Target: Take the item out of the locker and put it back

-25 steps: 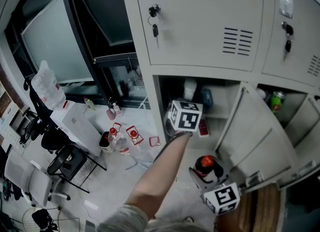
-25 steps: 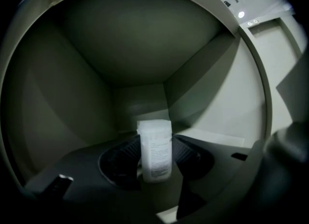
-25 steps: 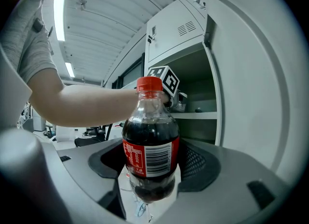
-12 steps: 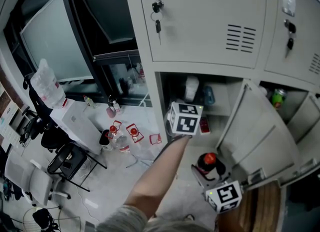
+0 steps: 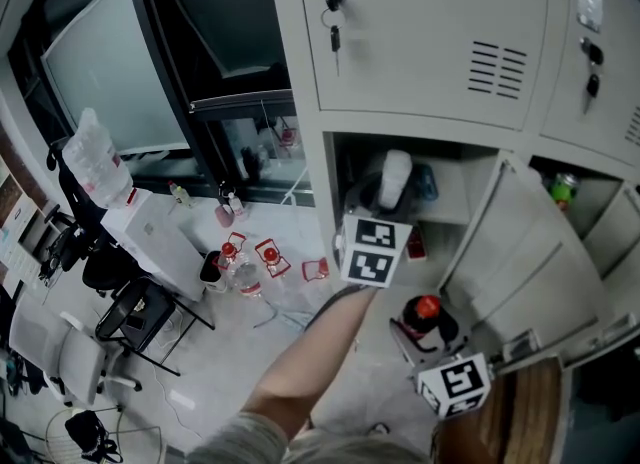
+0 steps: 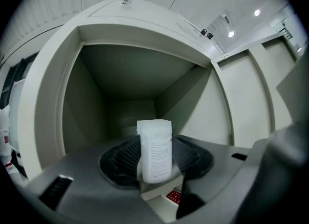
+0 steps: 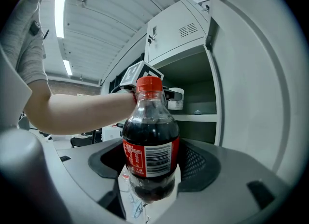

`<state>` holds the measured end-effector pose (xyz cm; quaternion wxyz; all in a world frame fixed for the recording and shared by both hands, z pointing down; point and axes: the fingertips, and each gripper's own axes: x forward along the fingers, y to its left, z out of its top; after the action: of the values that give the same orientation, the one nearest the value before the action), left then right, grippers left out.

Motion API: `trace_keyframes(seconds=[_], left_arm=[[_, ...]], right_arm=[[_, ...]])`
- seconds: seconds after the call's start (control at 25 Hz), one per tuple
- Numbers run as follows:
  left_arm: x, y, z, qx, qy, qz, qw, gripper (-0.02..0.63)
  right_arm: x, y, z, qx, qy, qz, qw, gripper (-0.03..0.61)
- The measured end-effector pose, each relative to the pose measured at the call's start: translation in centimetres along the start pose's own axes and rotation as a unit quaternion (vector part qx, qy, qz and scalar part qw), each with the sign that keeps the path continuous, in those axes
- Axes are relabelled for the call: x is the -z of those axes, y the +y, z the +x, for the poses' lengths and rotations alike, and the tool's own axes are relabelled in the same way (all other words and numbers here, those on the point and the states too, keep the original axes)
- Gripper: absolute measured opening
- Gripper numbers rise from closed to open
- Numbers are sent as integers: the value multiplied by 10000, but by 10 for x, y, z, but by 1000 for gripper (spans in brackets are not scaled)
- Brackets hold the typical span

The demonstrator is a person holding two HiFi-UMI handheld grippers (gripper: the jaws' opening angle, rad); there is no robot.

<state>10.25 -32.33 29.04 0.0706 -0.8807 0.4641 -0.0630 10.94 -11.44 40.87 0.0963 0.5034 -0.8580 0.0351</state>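
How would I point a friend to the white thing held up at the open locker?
Start at the bank of pale grey metal lockers and find the open compartment below the keyed door. At its mouth the left gripper holds a small upright white plastic container with fine grey print. The right gripper's clear plastic cola bottle is dark, with a red cap and label.

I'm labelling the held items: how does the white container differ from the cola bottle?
The white container is opaque and flat-topped; the cola bottle is clear, dark-filled and red-capped. The container is at the open locker; the bottle is farther out. Both stand upright, each held in jaws.
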Motion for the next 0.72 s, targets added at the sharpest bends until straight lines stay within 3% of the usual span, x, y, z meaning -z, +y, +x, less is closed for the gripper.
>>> trace_keyframes(seconds=[0.4, 0.72], left_arm=[[-17, -5, -47, 292, -471, -19, 9985, 198], [-11, -2, -85, 458, -602, -82, 9971, 198]], right_arm=[[-12, 10, 5, 13, -110, 44, 9999, 310], [-16, 15, 9, 84, -104, 30, 9999, 310]])
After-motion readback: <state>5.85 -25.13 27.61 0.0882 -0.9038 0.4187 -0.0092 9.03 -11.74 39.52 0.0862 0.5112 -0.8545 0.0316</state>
